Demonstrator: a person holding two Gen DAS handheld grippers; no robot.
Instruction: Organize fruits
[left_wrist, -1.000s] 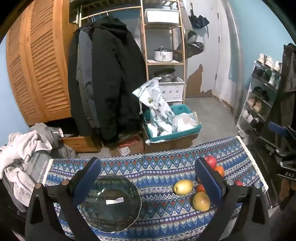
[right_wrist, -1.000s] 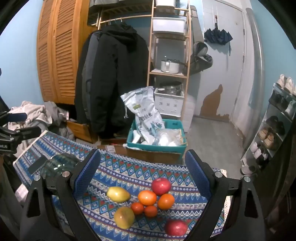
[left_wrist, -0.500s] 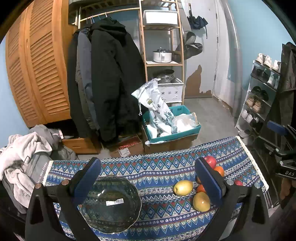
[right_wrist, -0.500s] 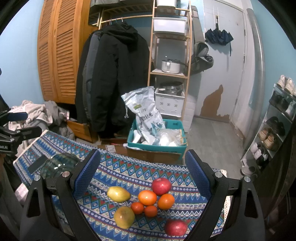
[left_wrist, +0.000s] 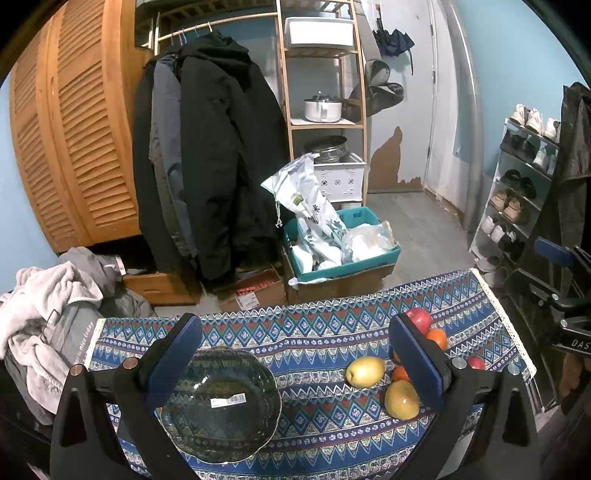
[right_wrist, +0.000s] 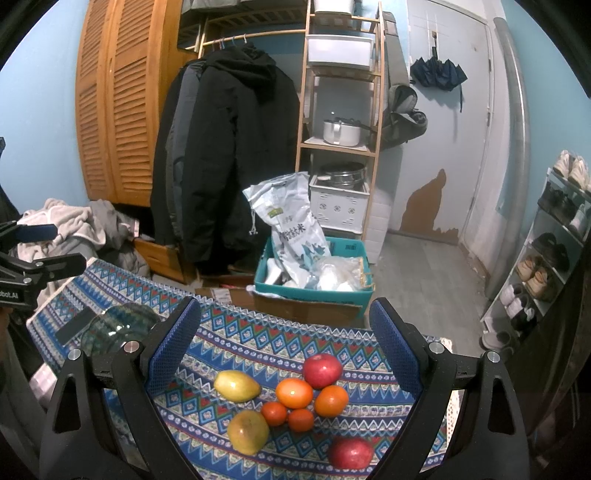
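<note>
Left gripper (left_wrist: 293, 356): jaws wide apart, holding nothing, above the dark green glass bowl (left_wrist: 221, 404)
Bowl: on the blue patterned tablecloth (left_wrist: 314, 332), left end, well apart from the fruit
Fruit: two yellow-green mangoes (right_wrist: 237, 386), oranges (right_wrist: 294, 393) and red apples (right_wrist: 322, 370) clustered at the right end
Right gripper (right_wrist: 284, 349): jaws wide apart, empty, above the fruit cluster
</note>
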